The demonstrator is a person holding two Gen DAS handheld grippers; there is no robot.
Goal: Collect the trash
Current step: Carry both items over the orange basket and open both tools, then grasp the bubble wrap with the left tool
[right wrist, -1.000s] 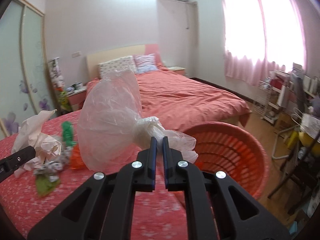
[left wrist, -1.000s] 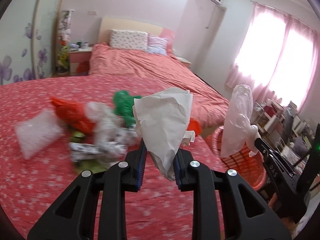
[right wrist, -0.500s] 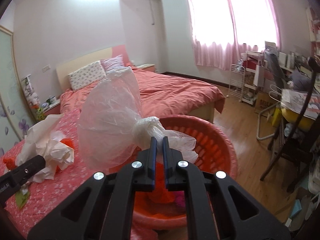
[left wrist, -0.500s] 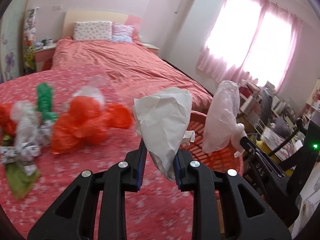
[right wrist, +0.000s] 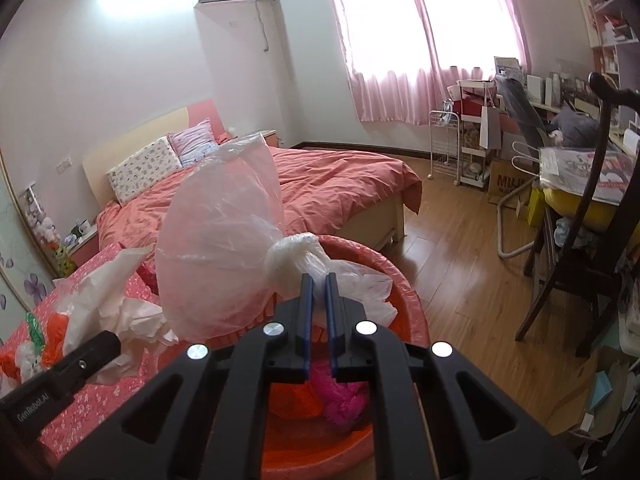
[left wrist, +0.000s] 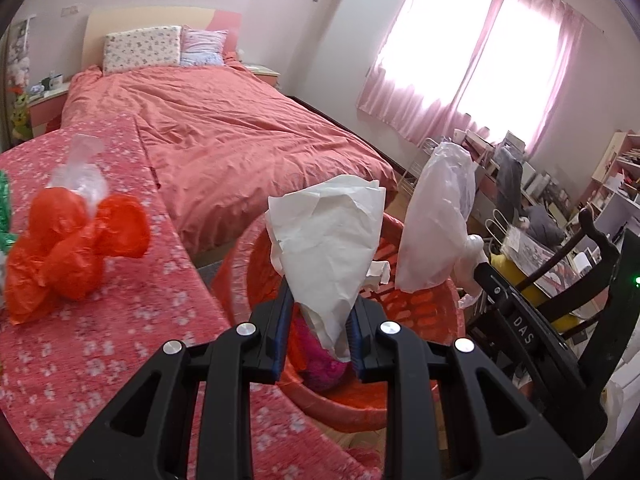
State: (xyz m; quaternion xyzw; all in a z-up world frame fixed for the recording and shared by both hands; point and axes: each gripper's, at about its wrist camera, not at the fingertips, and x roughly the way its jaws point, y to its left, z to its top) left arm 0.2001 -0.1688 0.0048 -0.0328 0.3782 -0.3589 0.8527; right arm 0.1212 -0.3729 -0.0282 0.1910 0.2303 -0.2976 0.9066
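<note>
White crumpled paper [left wrist: 328, 248] stands pinched between the blue-padded jaws of the left gripper [left wrist: 318, 334], its wide end fanning upward and its narrow tail hanging down between the pads. The jaws are closed on it with a gap left by the wad itself. Directly below and beyond the paper sits the orange-red basket [left wrist: 420, 308], with a pink fluffy lump [left wrist: 324, 366] visible inside it under the jaws.

The right gripper [right wrist: 318, 292] has its jaws clamped almost together on the knotted neck of a clear plastic bag [right wrist: 220, 248], whose puffed body bulges up and to the left while loose flaps spread to the right of the pads. This bag also hangs over the basket [right wrist: 400, 280]; orange scraps and the pink lump [right wrist: 340, 396] lie in its bottom. In the left view the same bag [left wrist: 436, 224] appears just right of the paper, held by the other gripper's black body.

To the near left, on the flower-printed red cover [left wrist: 100, 340], an orange plastic bag [left wrist: 68, 252] lies bunched with a bit of clear film [left wrist: 80, 172] on top, and a green scrap shows at the far left edge. Farther back stretches the bed [left wrist: 240, 136] with two pillows [left wrist: 160, 46] at the headboard. Pink curtains [left wrist: 472, 64] cover the bright window on the right, above cluttered shelves and a dark wooden chair [right wrist: 576, 248] on the wooden floor [right wrist: 460, 240].
</note>
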